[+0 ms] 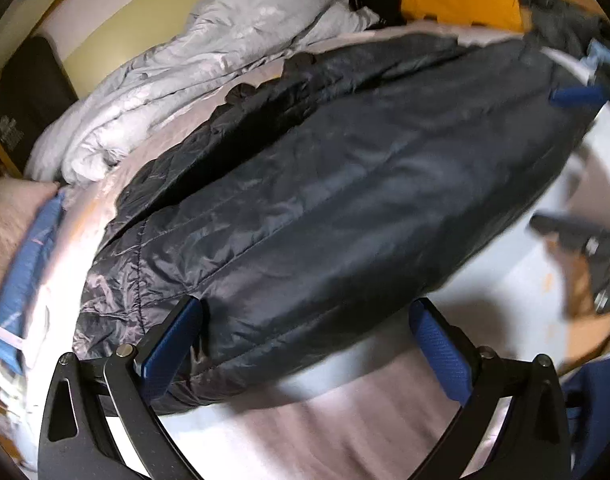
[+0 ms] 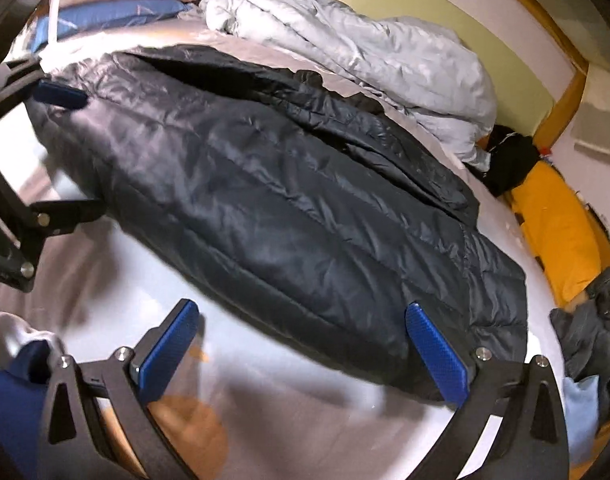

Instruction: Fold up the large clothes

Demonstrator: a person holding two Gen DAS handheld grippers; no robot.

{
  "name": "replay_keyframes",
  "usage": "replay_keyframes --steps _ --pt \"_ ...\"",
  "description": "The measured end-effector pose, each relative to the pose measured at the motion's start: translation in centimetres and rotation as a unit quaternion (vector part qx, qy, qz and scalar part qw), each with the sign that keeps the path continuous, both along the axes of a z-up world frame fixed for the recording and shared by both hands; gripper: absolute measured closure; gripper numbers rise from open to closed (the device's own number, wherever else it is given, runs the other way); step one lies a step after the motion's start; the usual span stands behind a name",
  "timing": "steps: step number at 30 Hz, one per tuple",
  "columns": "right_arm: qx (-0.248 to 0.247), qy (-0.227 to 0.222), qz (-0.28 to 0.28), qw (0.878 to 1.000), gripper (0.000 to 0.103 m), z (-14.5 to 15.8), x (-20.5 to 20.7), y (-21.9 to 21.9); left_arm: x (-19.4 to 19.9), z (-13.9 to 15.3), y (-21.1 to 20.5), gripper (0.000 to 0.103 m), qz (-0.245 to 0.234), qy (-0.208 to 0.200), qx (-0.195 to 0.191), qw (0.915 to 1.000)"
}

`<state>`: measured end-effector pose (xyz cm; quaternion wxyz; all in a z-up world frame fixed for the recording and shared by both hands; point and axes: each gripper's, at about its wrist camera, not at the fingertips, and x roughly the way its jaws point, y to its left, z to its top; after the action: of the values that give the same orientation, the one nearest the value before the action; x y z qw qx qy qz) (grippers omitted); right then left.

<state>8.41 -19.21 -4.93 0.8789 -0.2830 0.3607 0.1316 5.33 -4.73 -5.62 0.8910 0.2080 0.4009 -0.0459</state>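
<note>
Jacket [image 1: 345, 200], dark quilted, lay folded lengthwise across the bed [image 1: 345, 412], beside a grey duvet [image 1: 193, 64]. Left tool [image 1: 305, 344] and right tool [image 2: 301, 344] both spread apart at its near edge, gripping nothing.

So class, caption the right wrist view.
Open right gripper poised at the near edge of a dark puffer jacket spread on the bed.

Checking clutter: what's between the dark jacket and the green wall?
A crumpled grey duvet lies between the jacket and the wall, on the bed along the jacket's far edge. Both wrist views show it.
</note>
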Motion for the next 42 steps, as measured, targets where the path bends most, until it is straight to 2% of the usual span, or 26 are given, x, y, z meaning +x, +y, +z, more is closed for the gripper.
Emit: replay_keyframes --steps 2,5,9,12,15,21,23,24,25,26,27,28,29,30,33,42 --pt "-0.016 -0.009 -0.011 1.000 0.000 -0.3 0.4 -0.2 0.6 -0.5 0.5 0.000 0.033 -0.014 0.009 0.9993" --pt "-0.031 -0.019 -0.038 0.999 0.000 -0.8 1.3 -1.2 1.6 -0.7 2.4 0.000 0.083 -0.010 -0.020 0.9963" --pt "-0.015 -0.012 -0.077 0.997 0.000 -0.5 2.3 -3.3 2.0 -0.9 4.6 0.000 0.141 -0.018 -0.021 0.9896" --pt "-0.006 -0.008 -0.108 0.994 0.000 -0.4 2.9 -4.9 2.4 -0.9 6.7 0.000 0.183 -0.016 -0.042 0.9821" --pt "0.017 -0.005 -0.131 0.991 0.000 0.0 3.6 -6.0 2.6 -0.4 8.3 0.002 0.201 -0.025 -0.062 0.9774" --pt "0.059 -0.010 -0.150 0.987 0.000 1.1 4.0 -7.2 2.0 1.2 9.0 0.031 0.194 -0.045 -0.088 0.9760" --pt "0.066 -0.013 -0.150 0.986 0.000 1.3 3.9 -7.4 1.9 1.5 8.9 0.046 0.187 -0.048 -0.091 0.9769" --pt "0.070 -0.012 -0.151 0.986 0.003 1.4 3.8 -7.5 1.9 1.7 8.8 0.051 0.184 -0.047 -0.091 0.9775" --pt "0.077 -0.010 -0.152 0.985 0.007 1.5 3.7 -7.6 1.8 1.8 8.6 0.060 0.180 -0.047 -0.091 0.9783" --pt "0.084 -0.008 -0.152 0.985 0.022 1.5 3.8 -7.6 1.7 1.9 8.4 0.068 0.177 -0.047 -0.090 0.9790" --pt "0.092 -0.005 -0.150 0.984 0.040 1.5 3.8 -7.7 1.6 2.0 8.3 0.071 0.174 -0.048 -0.089 0.9796" --pt "0.103 -0.003 -0.144 0.984 0.048 1.7 3.7 -7.7 1.5 2.1 8.2 0.076 0.169 -0.048 -0.087 0.9805" --pt "0.110 -0.003 -0.137 0.984 0.062 1.8 3.8 -7.8 1.5 2.2 8.1 0.078 0.166 -0.048 -0.085 0.9813" --pt "0.115 -0.006 -0.133 0.984 0.068 1.9 3.6 -7.6 1.4 2.3 8.1 0.079 0.164 -0.046 -0.085 0.9817" --pt "0.126 -0.021 -0.123 0.984 0.080 2.6 2.9 -7.3 1.0 2.7 8.3 0.081 0.165 -0.034 -0.100 0.9807" --pt "0.136 -0.029 -0.098 0.985 0.082 5.4 -0.7 -7.4 -1.6 4.8 9.4 0.082 0.159 0.023 -0.150 0.9756"
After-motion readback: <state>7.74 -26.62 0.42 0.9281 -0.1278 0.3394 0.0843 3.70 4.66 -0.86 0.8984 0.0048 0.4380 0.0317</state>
